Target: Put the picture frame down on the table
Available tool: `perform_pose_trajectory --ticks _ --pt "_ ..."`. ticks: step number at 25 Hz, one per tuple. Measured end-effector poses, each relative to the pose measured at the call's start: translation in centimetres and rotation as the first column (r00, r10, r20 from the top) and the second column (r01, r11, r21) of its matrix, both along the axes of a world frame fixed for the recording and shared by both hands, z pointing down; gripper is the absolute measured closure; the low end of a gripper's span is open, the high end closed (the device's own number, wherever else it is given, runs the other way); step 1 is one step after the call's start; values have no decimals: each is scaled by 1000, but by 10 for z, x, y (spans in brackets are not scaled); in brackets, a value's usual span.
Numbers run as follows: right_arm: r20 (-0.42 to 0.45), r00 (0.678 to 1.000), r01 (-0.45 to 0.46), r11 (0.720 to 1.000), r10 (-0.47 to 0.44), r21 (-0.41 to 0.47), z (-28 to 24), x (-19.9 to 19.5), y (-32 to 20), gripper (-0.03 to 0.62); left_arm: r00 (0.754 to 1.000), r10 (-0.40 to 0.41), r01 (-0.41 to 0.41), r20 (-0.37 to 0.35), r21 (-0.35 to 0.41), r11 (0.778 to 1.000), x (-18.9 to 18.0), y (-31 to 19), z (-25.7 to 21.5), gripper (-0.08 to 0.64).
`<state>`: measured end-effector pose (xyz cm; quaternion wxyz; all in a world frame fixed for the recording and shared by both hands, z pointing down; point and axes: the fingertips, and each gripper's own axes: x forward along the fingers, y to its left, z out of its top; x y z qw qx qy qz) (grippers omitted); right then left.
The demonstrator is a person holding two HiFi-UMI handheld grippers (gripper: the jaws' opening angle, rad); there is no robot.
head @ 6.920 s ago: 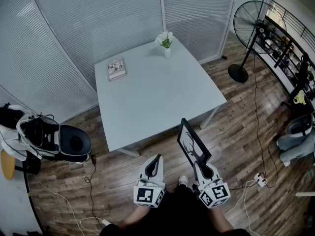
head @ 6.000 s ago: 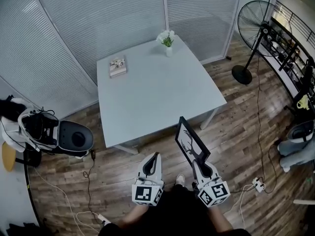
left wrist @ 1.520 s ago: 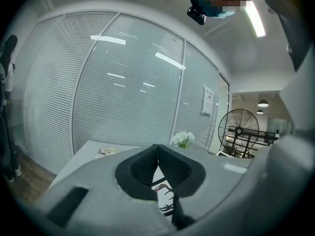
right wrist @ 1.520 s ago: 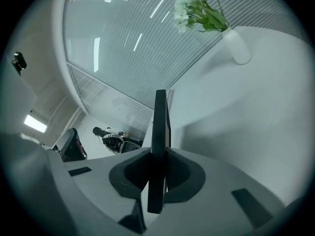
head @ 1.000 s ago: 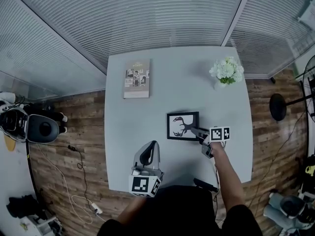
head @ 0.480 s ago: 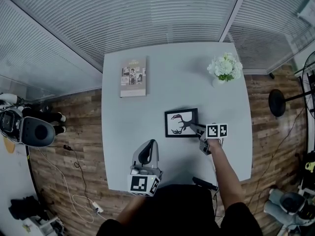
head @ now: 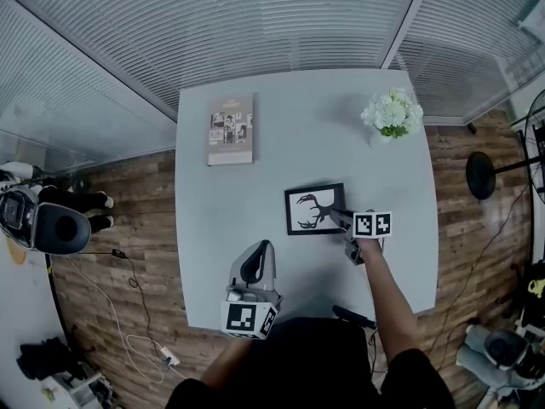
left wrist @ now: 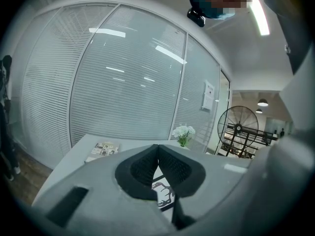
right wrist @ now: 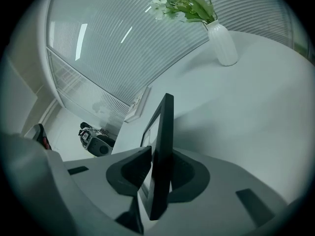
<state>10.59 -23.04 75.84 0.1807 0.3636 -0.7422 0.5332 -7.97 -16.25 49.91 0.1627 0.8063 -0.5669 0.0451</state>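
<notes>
A pale grey square table (head: 204, 254) stands on wood-plank flooring (head: 128, 262). Ahead of the left gripper (head: 262, 247), past the table's far edge, glass partition walls (head: 255, 24) carry horizontal blinds (a white post divides two panels). Ahead and to its right stands a pedestal fan (left wrist: 238, 132). A ceiling strip light (left wrist: 259, 16) glows overhead.

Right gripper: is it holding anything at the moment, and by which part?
The picture frame has its right-hand edge between the jaws of the right gripper, but they have just been opening, so the grip looks released rather than held.
</notes>
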Motion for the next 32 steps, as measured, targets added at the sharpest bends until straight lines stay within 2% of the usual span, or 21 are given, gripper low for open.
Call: perform_pose_trajectory --ticks 11,28,32 --pt "-114 993 11 999 -6 46 10 6 -6 462 1000 2 -2 2 -13 1000 -5 -3 5 545" --pt "-197 980 -30 998 40 52 33 16 -7 420 1000 4 -4 7 -39 999 -5 -5 15 545" --pt "-256 966 -18 998 33 64 37 20 -9 410 1000 11 -11 10 -42 999 -5 -8 17 543"
